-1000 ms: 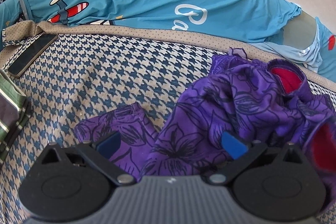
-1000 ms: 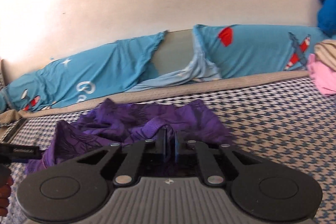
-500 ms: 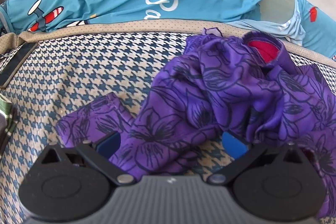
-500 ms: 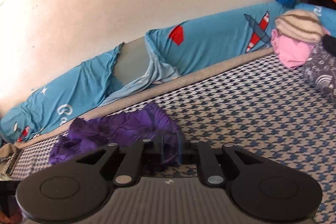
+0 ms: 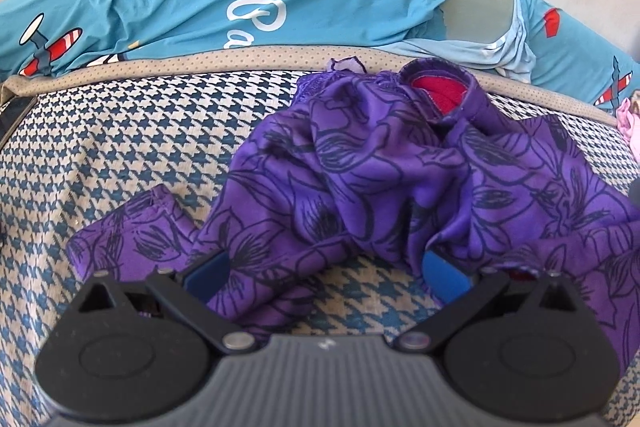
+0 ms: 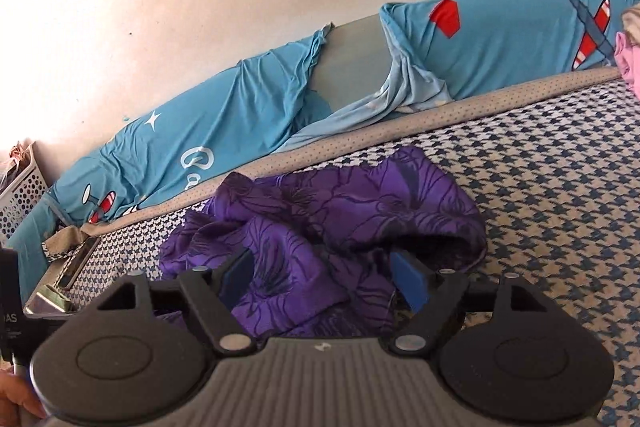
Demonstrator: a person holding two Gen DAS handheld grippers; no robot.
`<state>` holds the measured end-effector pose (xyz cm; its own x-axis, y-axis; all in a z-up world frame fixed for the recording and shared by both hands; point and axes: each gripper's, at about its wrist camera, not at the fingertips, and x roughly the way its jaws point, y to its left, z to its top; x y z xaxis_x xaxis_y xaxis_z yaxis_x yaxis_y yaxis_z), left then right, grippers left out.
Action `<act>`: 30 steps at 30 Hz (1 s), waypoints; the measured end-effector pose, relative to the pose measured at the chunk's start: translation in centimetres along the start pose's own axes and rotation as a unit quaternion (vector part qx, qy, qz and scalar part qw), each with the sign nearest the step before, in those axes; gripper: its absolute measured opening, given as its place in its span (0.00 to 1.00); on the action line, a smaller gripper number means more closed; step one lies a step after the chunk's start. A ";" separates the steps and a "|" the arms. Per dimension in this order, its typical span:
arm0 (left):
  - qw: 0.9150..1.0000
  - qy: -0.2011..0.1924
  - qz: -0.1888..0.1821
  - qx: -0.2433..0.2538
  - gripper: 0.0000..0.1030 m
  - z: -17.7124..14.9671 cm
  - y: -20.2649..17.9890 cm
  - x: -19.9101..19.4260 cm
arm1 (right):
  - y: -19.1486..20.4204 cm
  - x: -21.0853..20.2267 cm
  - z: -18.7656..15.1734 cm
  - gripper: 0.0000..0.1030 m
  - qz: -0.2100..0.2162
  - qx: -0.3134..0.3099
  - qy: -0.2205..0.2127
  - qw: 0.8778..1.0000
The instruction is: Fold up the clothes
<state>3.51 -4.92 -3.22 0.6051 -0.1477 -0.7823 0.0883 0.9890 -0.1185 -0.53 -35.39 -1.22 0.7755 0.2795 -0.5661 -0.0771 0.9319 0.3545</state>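
A crumpled purple garment with a dark flower print (image 5: 360, 179) lies in a heap on the houndstooth bed cover (image 5: 120, 155). Its red lining (image 5: 436, 93) shows at the far side. My left gripper (image 5: 325, 275) is open just above the garment's near edge, with a fold of cloth lying loose between its blue pads (image 5: 206, 273). In the right wrist view the same garment (image 6: 360, 203) is bunched in front of my right gripper (image 6: 323, 277). Its jaws are opening, and purple cloth sits between the pads (image 6: 408, 279) without being pressed.
A blue sheet with an aeroplane print (image 6: 240, 107) runs along the white wall behind the bed. A phone (image 6: 76, 259) and a white basket (image 6: 20, 187) are at the left. Pink clothes (image 6: 628, 59) lie at the far right. A person's hand (image 6: 12, 403) shows at the lower left.
My right gripper was shut on the purple cloth and now stands wide apart, and the garment has settled onto the bed. The left gripper has shifted closer to the heap.
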 end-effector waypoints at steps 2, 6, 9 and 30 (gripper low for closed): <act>1.000 -0.001 -0.002 -0.004 1.00 0.1 0.1 0.0 | 0.3 1.0 -0.3 0.74 0.003 -0.001 0.017 1.000; 1.000 0.002 -0.003 -0.008 1.00 0.1 0.3 0.1 | 1.5 2.3 -1.0 0.42 0.000 -0.034 0.053 0.998; 1.000 0.003 -0.001 -0.007 1.00 0.0 0.4 0.1 | 1.5 2.0 -1.2 0.13 -0.003 -0.044 0.059 0.997; 0.998 0.016 0.048 -0.028 1.00 0.2 1.9 0.8 | -4.4 -6.2 1.3 0.44 -0.162 0.023 -0.086 0.983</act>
<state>4.30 -3.20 -3.93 0.5824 -0.0523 -0.8112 -0.0136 0.9972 -0.0740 -4.18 -41.53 1.73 0.8492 -0.0775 -0.5224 0.2169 0.9531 0.2111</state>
